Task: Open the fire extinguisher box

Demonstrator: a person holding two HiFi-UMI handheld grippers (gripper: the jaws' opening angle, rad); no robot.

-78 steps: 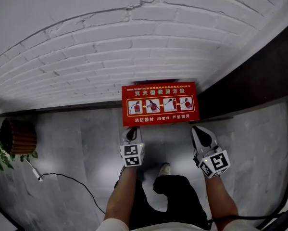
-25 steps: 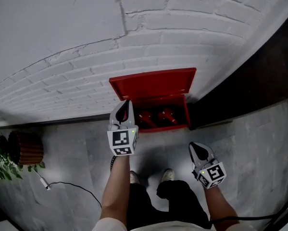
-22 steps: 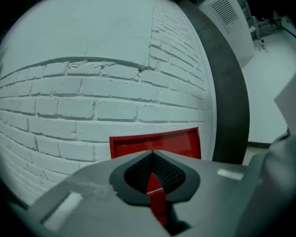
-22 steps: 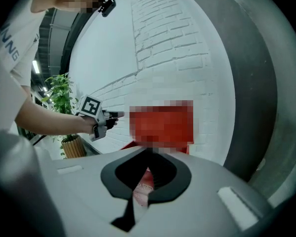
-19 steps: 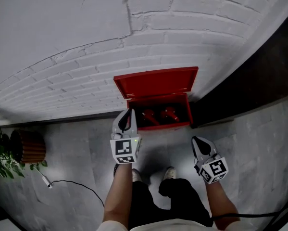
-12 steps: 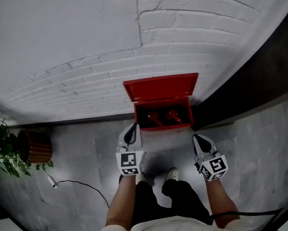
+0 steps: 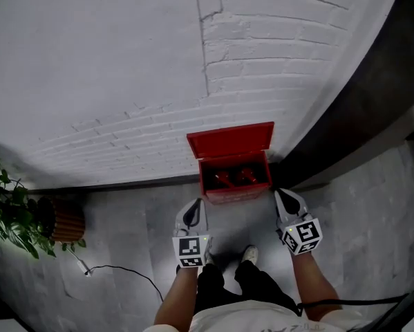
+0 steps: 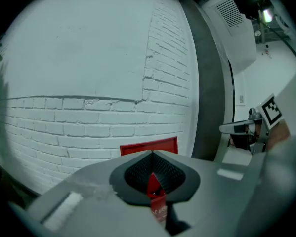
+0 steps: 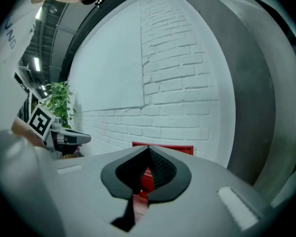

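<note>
Against brick wall, red box stands lid-up; left tool, right tool closed.

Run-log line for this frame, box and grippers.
fire extinguisher box: open, lid up against brick wall | extinguishers: visible inside | left gripper: shut, empty | right gripper: shut, empty | contact with box: none

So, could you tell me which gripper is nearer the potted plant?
Left. The left gripper is right of the potted plant; the right gripper is farther right, beside the red box.
</note>
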